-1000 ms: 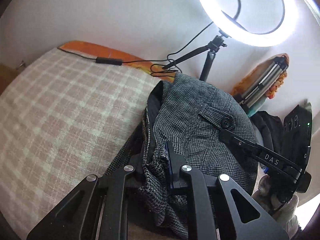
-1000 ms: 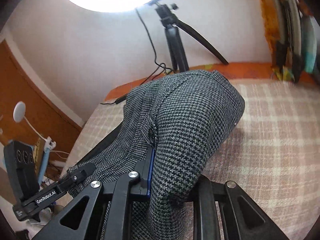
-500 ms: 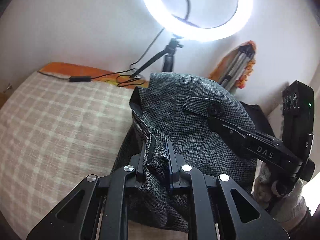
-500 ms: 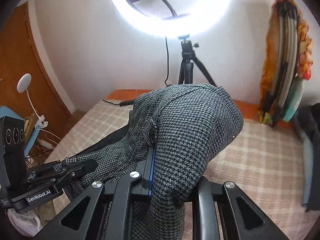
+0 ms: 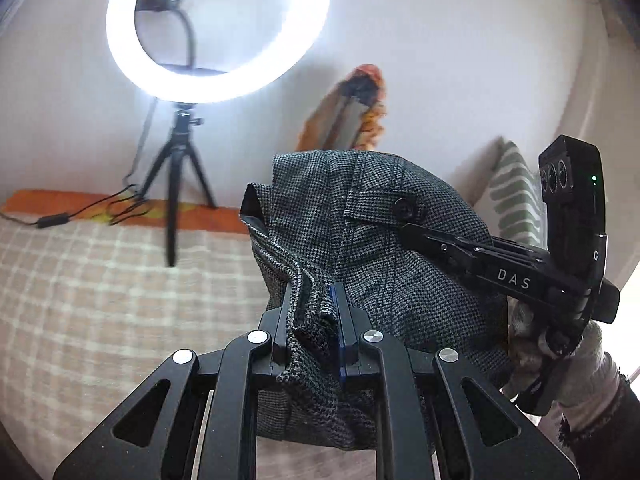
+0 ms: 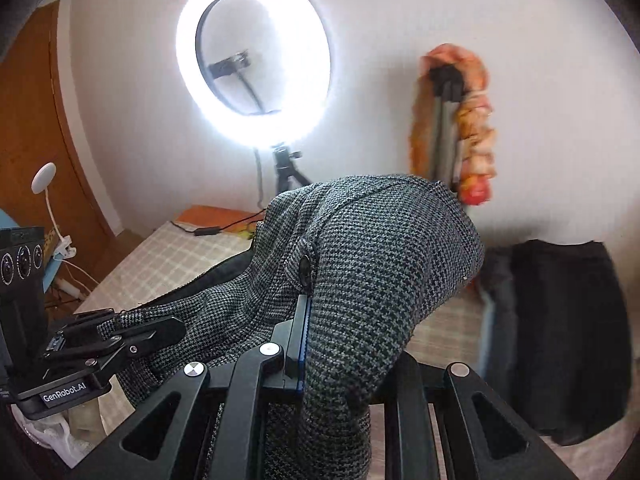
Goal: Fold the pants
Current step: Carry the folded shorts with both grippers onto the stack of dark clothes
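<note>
Both grippers had the grey houndstooth woven pants (image 5: 400, 240) up in the air, well above the pink-and-cream checked bed (image 5: 100, 300). The left gripper (image 5: 316, 320) was clamped tight on a bunched edge; the right gripper (image 6: 340, 340) was likewise closed on cloth, fabric draped over its fingers (one finger hidden). The garment's waist ran between the two grips, neither nearer the bed.

white wall (image 6: 400, 20), lit ring light (image 6: 253, 68) on tripod (image 5: 176, 184), checked bedcover (image 5: 100, 300)
</note>
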`<state>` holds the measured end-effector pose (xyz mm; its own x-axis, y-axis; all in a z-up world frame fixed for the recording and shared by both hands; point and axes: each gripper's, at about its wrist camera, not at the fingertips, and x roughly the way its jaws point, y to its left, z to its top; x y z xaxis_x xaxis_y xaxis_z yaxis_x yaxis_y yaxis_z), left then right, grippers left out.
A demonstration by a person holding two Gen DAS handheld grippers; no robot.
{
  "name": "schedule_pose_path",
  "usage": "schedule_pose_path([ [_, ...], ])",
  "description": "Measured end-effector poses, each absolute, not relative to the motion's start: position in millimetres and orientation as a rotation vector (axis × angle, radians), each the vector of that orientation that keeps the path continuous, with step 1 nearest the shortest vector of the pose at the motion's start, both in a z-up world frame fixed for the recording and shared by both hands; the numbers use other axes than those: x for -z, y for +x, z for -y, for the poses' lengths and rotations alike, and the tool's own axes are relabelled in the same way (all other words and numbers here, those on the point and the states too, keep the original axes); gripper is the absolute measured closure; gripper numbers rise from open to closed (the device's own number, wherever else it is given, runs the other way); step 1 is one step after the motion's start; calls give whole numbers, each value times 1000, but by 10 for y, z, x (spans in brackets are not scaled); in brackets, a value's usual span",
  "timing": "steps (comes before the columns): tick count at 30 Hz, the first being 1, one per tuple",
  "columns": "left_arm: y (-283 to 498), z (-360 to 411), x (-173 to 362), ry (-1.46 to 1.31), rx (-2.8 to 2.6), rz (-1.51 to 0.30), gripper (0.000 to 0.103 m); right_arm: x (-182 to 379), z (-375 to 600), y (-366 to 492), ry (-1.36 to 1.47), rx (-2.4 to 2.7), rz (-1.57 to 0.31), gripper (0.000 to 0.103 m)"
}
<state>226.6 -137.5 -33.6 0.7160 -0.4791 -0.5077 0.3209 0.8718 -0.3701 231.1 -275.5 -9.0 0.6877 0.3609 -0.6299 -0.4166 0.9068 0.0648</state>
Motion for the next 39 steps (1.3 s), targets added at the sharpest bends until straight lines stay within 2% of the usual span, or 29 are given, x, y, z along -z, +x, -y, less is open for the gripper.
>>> schedule_pose_path([
  [10,2571,2329,152,-231,545,-578,90,-288,3689,2459,-108,-332,-654,90],
  [22,3007,3066,58,-225,553,-529,90,-629,4463,3004,-194,-336,-634,90],
  [28,3282,3502,302,-214,553,-569,90,-482,4887,3337,-223,-326,-665,90],
  [35,3385,3847,712,-187,526,-658,90,128,5330,3676,-204,-342,-754,89],
  [37,3370,3849,781,-185,516,-671,90,310,5470,3744,-146,-363,-759,83],
  [38,3354,3836,796,-185,516,-676,90,368,5524,3764,-122,-363,-763,76],
  [39,3341,3818,819,-185,520,-689,90,398,5572,3773,-108,-354,-770,65],
])
